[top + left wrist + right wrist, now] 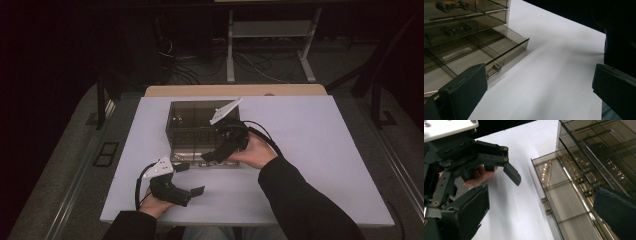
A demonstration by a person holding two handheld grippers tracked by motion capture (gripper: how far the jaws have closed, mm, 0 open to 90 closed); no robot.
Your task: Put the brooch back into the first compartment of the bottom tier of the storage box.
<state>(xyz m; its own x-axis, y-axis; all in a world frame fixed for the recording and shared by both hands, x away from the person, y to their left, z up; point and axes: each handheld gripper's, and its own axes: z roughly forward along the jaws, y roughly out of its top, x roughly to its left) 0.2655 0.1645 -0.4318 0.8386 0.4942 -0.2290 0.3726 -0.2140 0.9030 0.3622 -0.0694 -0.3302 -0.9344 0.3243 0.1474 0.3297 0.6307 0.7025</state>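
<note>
A smoky clear drawer organiser (pixel 187 125) stands mid-table, its bottom drawer (pixel 499 48) pulled out. In the right gripper view the drawer (pixel 564 202) holds a thin chain with pale beads (pixel 545 173), and its small metal handle (pixel 545 206) faces the white table. My right gripper (pixel 212 156) hovers over the drawer's front, open, nothing between its jaws (pixel 540 216). My left gripper (pixel 190 178) is in front of and left of the organiser, open wide and empty (pixel 539 95). The drawer's handle (pixel 492 70) sits just past its left jaw.
The white table top (pixel 320 150) has free room to the right and in front. Upper drawers with metal handles (pixel 454 31) are closed. A dark sleeve (pixel 300 200) crosses the front right. Beyond the far edge, table legs and cables (pixel 250 60) lie on the floor.
</note>
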